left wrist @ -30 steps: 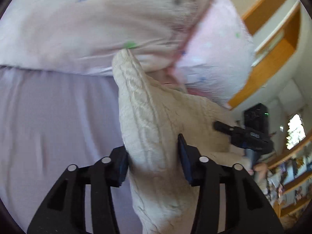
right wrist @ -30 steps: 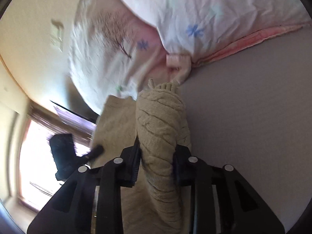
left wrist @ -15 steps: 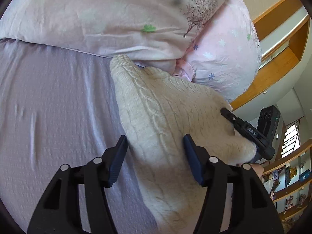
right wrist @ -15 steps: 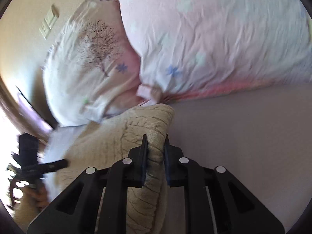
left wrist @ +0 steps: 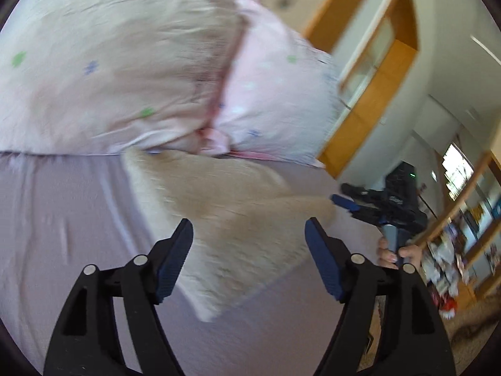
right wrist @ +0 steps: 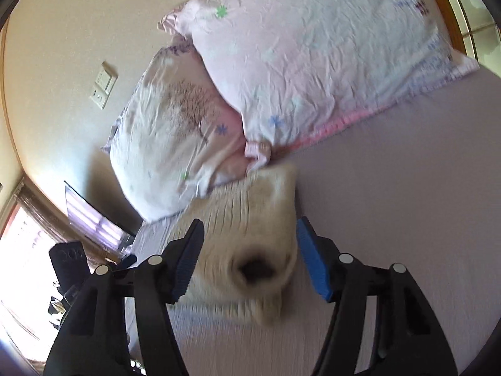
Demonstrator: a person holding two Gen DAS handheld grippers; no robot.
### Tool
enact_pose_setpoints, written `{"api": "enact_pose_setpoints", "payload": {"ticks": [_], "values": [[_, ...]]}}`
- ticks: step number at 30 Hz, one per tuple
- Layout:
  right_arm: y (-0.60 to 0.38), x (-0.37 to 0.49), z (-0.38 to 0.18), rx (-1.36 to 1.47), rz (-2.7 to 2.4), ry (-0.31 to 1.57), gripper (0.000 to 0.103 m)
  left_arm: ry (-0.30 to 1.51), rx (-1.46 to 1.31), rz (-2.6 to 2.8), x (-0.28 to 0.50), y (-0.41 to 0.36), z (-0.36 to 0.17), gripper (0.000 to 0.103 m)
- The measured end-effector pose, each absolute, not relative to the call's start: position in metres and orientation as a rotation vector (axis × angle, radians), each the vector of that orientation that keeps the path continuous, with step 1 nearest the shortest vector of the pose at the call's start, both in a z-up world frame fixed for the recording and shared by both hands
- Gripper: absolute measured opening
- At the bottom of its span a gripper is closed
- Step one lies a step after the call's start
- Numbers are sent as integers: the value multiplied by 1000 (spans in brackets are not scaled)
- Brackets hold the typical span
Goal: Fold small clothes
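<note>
A cream cable-knit sweater (left wrist: 231,213) lies flat on the lilac bed sheet (left wrist: 62,235), its far end against the pillows. My left gripper (left wrist: 249,241) is open and empty, held just short of the sweater's near edge. My right gripper (right wrist: 249,244) is open too, with the sweater's end (right wrist: 250,235) lying loose between its jaws, blurred. The right gripper also shows in the left wrist view (left wrist: 369,203), at the sweater's right end, in a hand.
Two pink flowered pillows (right wrist: 297,50) (right wrist: 169,144) lie at the head of the bed, touching the sweater. A wall with a switch plate (right wrist: 103,84) is behind them. Wooden shelves (left wrist: 469,219) stand past the bed's right side. A window (right wrist: 25,266) is at the left.
Both grippers have opened and let go of the sweater. It was held up a second ago and now lies on the sheet. Both grippers have drawn back a little.
</note>
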State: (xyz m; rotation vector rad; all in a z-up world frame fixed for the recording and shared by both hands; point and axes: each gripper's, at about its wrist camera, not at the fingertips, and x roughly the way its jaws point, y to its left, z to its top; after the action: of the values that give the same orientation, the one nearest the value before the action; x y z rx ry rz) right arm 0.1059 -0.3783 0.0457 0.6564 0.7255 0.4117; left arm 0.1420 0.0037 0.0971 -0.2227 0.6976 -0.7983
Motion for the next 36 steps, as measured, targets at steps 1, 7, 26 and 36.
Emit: {"api": "enact_pose_setpoints", "payload": {"ticks": [1, 7, 26, 36], "values": [[-381, 102, 41, 668, 419, 744, 50, 698, -187, -827, 137, -8, 97, 75], [-359, 101, 27, 638, 490, 772, 10, 828, -14, -830, 140, -64, 61, 75], [-403, 154, 18, 787, 362, 892, 60, 902, 28, -838, 130, -30, 41, 64], [-343, 176, 11, 366, 147, 909, 8, 872, -132, -792, 126, 6, 49, 74]]}}
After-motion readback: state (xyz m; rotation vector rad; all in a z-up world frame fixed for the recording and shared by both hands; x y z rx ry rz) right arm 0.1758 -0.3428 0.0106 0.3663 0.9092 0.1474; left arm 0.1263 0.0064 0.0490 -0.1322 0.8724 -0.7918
